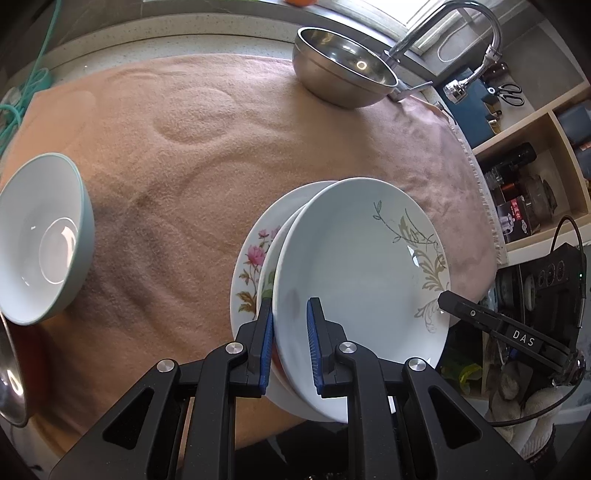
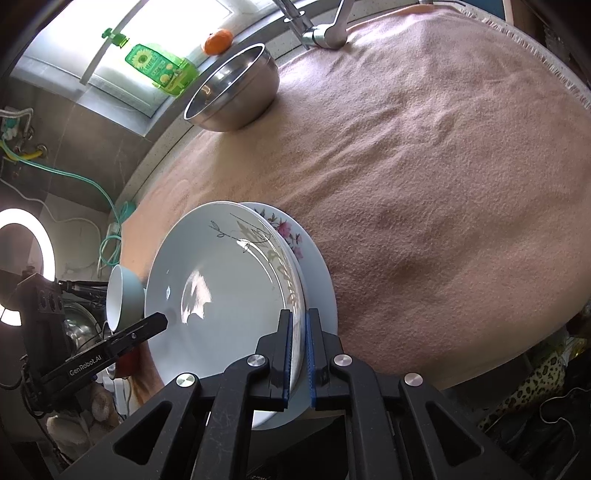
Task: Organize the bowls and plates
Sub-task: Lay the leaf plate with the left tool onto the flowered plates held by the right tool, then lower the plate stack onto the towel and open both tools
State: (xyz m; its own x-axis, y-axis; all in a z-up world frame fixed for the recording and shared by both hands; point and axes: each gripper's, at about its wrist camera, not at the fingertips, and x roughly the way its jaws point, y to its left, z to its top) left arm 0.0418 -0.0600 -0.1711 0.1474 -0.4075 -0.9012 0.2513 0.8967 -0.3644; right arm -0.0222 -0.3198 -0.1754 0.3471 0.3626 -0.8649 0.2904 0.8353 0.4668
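Left tool (image 1: pixel 290 345): nearly closed, clamped on near rim of plates (image 1: pixel 354 280).
Right tool (image 2: pixel 299 354): nearly closed, clamped on opposite rim of stack.
Plates: stacked, on tabletop's (image 1: pixel 192 155) pink cloth, near edge.
Teal bowl (image 1: pixel 40 240): left, apart.
Steel bowl (image 1: pixel 343 70): far, by faucet (image 1: pixel 461 26).

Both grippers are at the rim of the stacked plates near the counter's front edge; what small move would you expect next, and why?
Probably a level two-handed lift. The left gripper and right gripper each pinch the rim of the leaf-pattern plate, which sits skewed on the flower plate over the pink towel. Lifting evenly should keep it from sliding before re-seating it squarely.
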